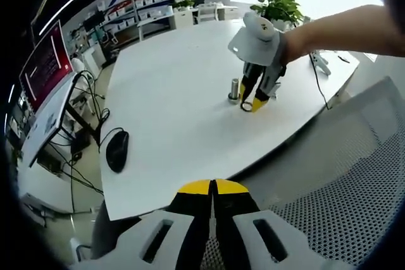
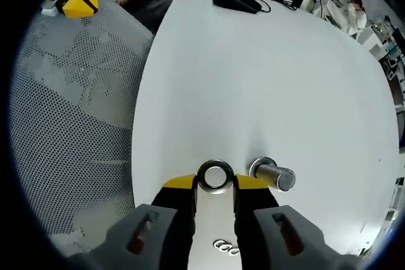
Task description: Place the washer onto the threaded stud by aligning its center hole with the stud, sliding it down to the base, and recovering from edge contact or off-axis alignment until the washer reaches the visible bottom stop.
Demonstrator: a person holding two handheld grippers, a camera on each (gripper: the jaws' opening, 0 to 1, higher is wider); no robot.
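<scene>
Fingers [image 1: 213, 189] of the left gripper pressed together, yellow tips meeting, nothing between them, held back off the near edge of the white oval counter [image 1: 177, 93]. Farther across that counter, right gripper [image 1: 253, 102] angled down beside one short grey threaded metal stud [image 1: 234, 88], a small ring at its tips. Black computer mouse [image 1: 117, 150] near the counter's left edge; grey mesh chair back [image 1: 335, 169] at lower right; green potted plant [image 1: 278, 7] beyond the far edge.

From the right gripper view: right fingers [image 2: 181, 184] spread to either side of one flat silver metal washer [image 2: 215, 176], tips touching or nearly touching its rim; firm clamp or loose bracket, cannot tell. Washer apparently flat on the counter, just beside the stud's base, hole unthreaded. Stud upright on its round flange, bare.

Judged progress: early. Washer reached, not yet raised; lifting, centring the hole over the stud and sliding down to the flange all remain.

Count: one washer, one stud, one mouse, two grippers.
</scene>
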